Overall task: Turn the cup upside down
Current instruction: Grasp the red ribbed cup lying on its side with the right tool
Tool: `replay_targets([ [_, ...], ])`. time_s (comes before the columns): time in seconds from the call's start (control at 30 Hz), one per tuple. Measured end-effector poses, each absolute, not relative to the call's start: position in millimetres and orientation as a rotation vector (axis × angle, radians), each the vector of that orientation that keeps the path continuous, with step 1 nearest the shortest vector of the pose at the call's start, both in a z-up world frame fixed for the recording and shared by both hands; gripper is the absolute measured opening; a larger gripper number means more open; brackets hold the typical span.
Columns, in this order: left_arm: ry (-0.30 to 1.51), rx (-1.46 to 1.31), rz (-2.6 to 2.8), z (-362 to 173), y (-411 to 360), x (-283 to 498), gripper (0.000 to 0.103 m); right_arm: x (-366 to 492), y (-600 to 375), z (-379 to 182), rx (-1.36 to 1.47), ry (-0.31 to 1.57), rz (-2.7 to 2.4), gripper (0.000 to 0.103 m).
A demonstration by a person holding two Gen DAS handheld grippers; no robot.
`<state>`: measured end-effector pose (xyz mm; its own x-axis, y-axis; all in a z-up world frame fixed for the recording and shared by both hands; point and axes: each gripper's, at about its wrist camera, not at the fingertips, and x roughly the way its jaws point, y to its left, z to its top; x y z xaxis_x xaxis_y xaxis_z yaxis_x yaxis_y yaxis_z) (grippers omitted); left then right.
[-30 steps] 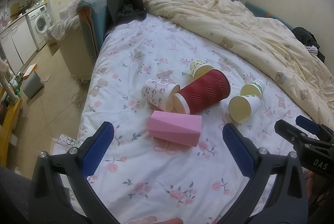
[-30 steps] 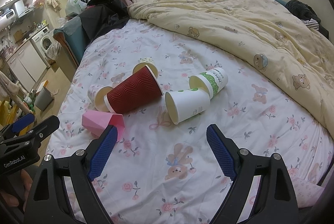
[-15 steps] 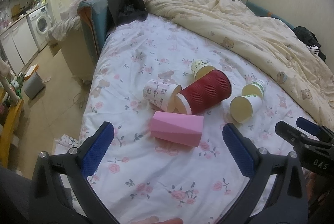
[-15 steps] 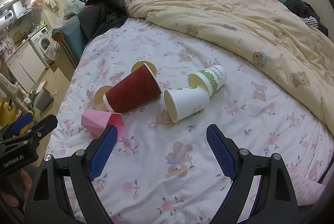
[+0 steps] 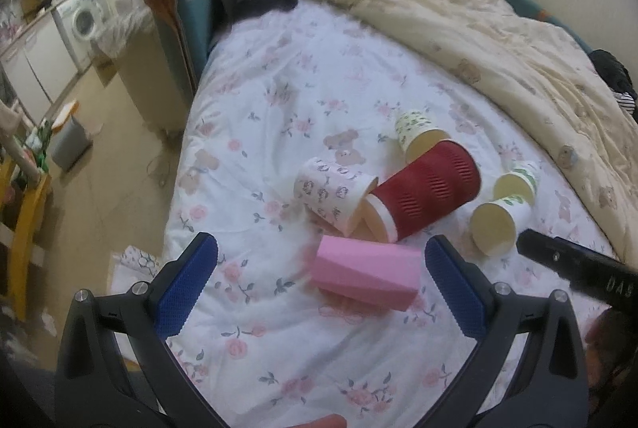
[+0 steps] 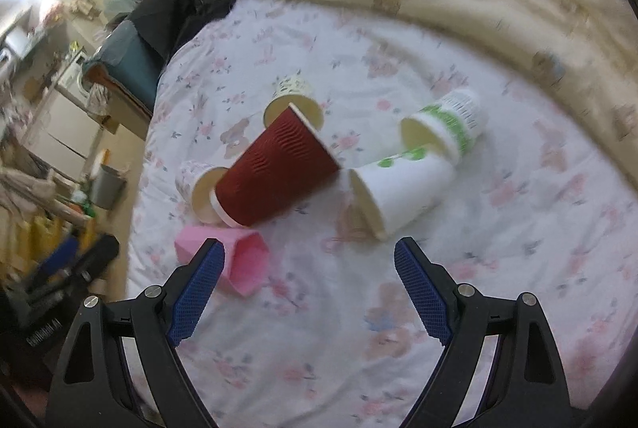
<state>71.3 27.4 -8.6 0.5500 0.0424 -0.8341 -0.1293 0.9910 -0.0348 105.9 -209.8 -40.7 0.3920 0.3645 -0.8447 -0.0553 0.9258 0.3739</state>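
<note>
While both claws (image 5: pixel 319 272) (image 6: pixel 309 270) gape empty, the red cup (image 6: pixel 275 170) hides the patterned cup's (image 6: pixel 199 184) mouth.

Legible text is limited to 2 items. In the left wrist view, the black body of the right gripper (image 5: pixel 578 268), at the right edge of the frame, carries pale letters reading "DAS". In the right wrist view, the black body of the left gripper (image 6: pixel 60 292), at the lower left edge, carries a pale marking, blurred and unreadable. The white cup with green band (image 6: pixel 450 125) on the bed shows rows of print, too blurred to read.
</note>
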Motion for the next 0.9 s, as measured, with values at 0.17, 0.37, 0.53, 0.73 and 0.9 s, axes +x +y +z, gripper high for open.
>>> replay_targets([
  [0.17, 1.05, -0.116, 0.122, -22.9, 35.6, 93.7, 0.103, 143.5, -198.2, -65.5, 0.477, 1.24, 0.289, 0.089],
  [0.37, 1.079, -0.112, 0.152, -35.8, 44.7, 107.5, 0.103, 173.9, -181.3, -101.7, 0.698, 1.309, 0.257, 0.089],
  [0.53, 1.107, -0.133, 0.189, -45.1, 57.4, 120.7, 0.103, 189.6, -171.6, -121.2, 0.776, 1.337, 0.225, 0.089],
  [0.73, 1.127, -0.148, 0.196, -53.0, 60.8, 122.6, 0.103, 204.5, -166.3, -139.7, 0.812, 1.354, 0.165, 0.089],
  [0.9, 1.118, -0.15, 0.204, -52.1, 62.4, 122.6, 0.103, 208.0, -168.2, -151.7, 0.849, 1.366, 0.137, 0.082],
])
